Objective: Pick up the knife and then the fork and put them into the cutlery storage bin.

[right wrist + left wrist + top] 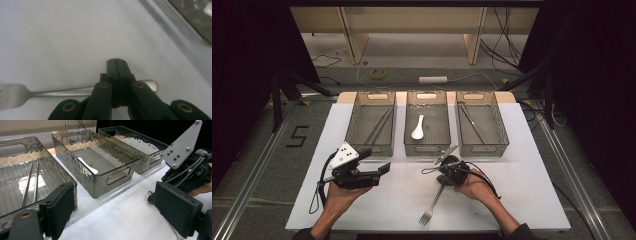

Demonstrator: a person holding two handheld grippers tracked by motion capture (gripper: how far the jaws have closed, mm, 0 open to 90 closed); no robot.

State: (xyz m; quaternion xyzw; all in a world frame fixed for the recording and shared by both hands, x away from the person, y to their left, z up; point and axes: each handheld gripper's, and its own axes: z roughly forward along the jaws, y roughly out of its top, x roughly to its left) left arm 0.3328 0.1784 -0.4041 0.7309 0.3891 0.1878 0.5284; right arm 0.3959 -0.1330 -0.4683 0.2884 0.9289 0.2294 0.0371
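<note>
Lying on the white table [522, 200] close to the near edge, fork [431, 204] with tines toward the person and handle running up under the right gripper [447, 172]; seen in the right gripper view as fork [50, 93] crossing behind the black jaws, which stand pressed flat together with nothing visibly between them, so clenched on empty air as far as can be told, whether touching the handle beneath cannot be told. Resting in the person's right hand [474, 186], that gripper sits just in front of the middle bin. Held off to the left by the left hand [339, 197], left gripper [374, 162] with jaws spread wide and released, nothing between the pads [61, 207], near the front of the left bin. Farther back, three clear bins in a row: left bin [357, 145] holding thin metal rods [379, 125], middle bin [409, 145] holding a white spoon [418, 127], right bin [502, 142] holding another rod or two.
</note>
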